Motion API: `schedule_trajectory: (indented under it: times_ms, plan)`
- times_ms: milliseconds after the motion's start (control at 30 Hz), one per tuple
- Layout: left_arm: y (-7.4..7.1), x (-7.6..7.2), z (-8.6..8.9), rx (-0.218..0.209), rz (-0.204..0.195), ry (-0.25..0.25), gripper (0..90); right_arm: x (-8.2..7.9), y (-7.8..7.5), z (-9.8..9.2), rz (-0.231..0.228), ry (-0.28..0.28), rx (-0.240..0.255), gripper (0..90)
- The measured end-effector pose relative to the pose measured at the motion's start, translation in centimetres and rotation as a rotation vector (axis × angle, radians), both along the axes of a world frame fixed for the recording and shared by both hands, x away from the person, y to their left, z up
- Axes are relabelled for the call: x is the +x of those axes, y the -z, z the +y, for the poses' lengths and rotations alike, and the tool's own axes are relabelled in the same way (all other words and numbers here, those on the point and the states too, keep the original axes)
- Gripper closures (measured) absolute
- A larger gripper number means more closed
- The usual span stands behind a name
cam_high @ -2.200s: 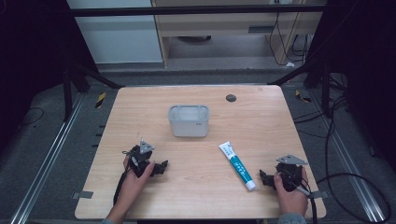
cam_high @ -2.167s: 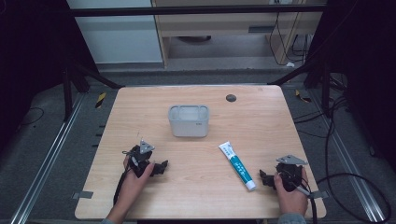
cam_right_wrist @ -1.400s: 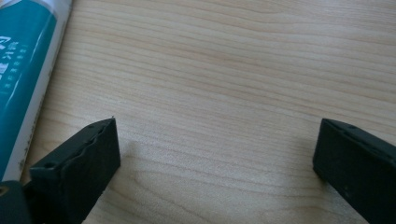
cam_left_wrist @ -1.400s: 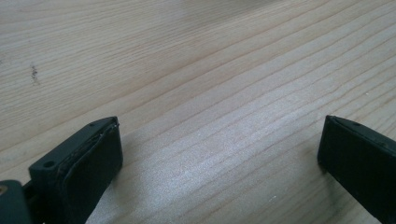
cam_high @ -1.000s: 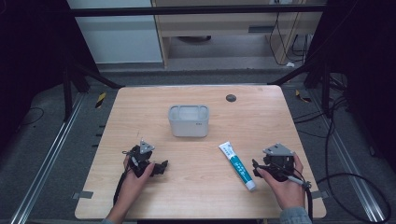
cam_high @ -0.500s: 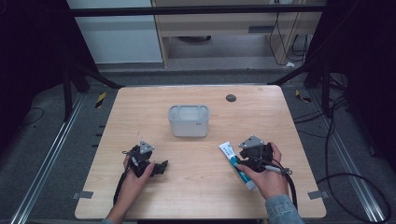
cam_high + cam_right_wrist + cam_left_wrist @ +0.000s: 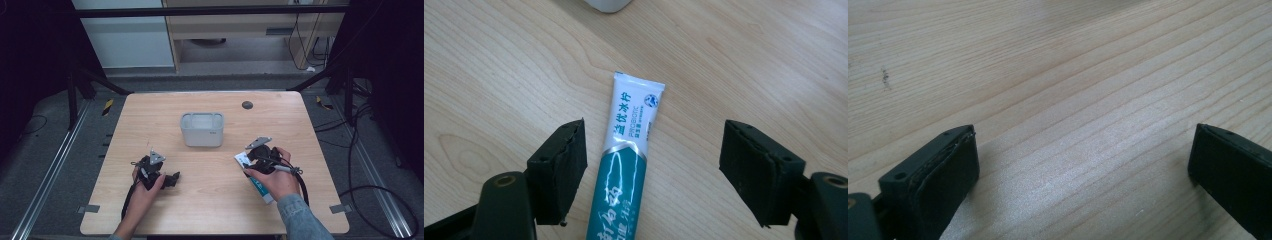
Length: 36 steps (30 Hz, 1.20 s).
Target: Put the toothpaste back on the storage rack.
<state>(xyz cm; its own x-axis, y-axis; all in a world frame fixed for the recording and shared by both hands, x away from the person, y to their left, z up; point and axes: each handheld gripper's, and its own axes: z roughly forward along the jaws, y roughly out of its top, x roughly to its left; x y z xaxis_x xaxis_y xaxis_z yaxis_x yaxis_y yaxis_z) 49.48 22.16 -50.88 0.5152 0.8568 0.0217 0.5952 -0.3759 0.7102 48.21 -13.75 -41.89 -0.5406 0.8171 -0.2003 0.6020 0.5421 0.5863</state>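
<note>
A white and teal toothpaste tube (image 7: pixel 631 130) lies flat on the wooden table (image 7: pixel 150 115), right of centre. My right gripper (image 7: pixel 654 145) hovers over it, its jaws astride the tube's white end. The jaws have just been closing, but the pads stand clear of the tube on both sides. In the high view the right gripper (image 7: pixel 250 159) covers the middle of the tube (image 7: pixel 262 190). My left gripper (image 7: pixel 172 180) rests at the front left, and in its own view it (image 7: pixel 1083 150) is open over bare wood.
A grey open-topped container (image 7: pixel 202 129) stands at the table's middle, just beyond the tube. A small dark round spot (image 7: pixel 247 105) marks the far edge. Black frame posts and cables surround the table.
The right hand has travelled left from the front right corner to sit over the tube, its jaws narrowing. The left hand has stayed put.
</note>
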Motion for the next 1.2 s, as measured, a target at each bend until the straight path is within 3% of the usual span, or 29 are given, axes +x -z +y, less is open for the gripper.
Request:
schedule_trajectory:
  times_ms: [300, 500, 1200]
  plan:
    - [0.0, 0.0, 0.0, 0.0, 0.0, 0.0, 0.0, 1.8, 0.9, 0.0, 0.089, -0.009, 0.034, 37.6]
    - [0.0, 0.0, 0.0, 0.0, 0.0, 0.0, 0.0, 2.2, 1.2, -0.2, 0.119, -0.016, 0.055, 42.5]
    - [0.0, 0.0, 0.0, 0.0, 0.0, 0.0, 0.0, 3.2, 3.4, 0.7, 0.221, 0.008, 0.027, 38.2]
